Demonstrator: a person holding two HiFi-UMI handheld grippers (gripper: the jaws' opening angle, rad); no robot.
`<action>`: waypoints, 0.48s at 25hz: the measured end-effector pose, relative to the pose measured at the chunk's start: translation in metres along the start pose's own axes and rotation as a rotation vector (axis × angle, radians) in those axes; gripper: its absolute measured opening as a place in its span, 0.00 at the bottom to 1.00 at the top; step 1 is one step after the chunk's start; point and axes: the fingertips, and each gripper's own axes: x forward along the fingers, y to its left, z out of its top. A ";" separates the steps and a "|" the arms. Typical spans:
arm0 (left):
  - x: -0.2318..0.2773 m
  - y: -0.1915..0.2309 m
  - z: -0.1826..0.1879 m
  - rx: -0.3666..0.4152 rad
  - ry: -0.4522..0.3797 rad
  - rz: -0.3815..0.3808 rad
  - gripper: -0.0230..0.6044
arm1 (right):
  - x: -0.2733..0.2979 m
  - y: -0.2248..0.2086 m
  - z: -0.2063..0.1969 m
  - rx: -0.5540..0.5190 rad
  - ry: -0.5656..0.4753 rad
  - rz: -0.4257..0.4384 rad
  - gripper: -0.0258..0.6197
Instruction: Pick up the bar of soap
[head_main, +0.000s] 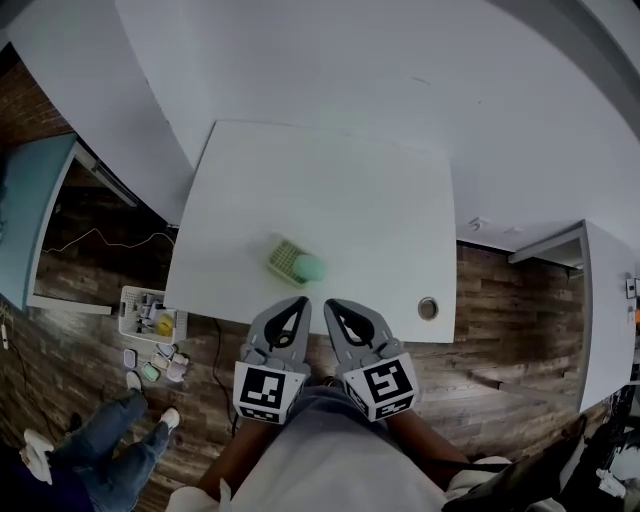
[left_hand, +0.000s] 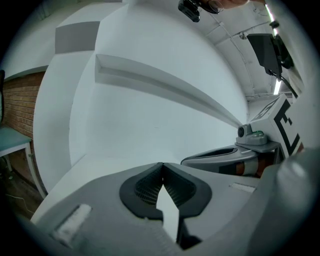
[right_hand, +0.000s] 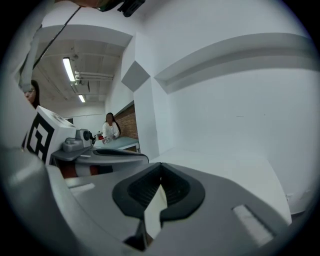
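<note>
The pickup has not begun: the bar of soap (head_main: 309, 268) lies on a ribbed dish (head_main: 284, 258) near the front of the white surface (head_main: 330, 190), while the left claw (head_main: 299, 301) and right claw (head_main: 331, 304), both closed and empty, hover just short of it.

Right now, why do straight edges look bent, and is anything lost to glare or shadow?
Head view: the wide lens bows the edges of the white table; light is soft, so the bar of soap throws hardly any shadow. Left gripper view: a black round border, and the wall ledge curves. Right gripper view: same border; a ceiling light glares.
</note>
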 end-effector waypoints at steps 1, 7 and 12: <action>0.002 0.004 0.000 0.001 -0.001 -0.004 0.04 | 0.004 -0.001 0.001 0.001 -0.001 -0.008 0.04; 0.016 0.020 0.002 0.007 -0.011 -0.005 0.04 | 0.020 -0.004 0.005 -0.002 -0.006 -0.063 0.04; 0.024 0.031 -0.006 -0.007 0.009 0.019 0.04 | 0.027 -0.006 0.003 -0.007 0.001 -0.060 0.04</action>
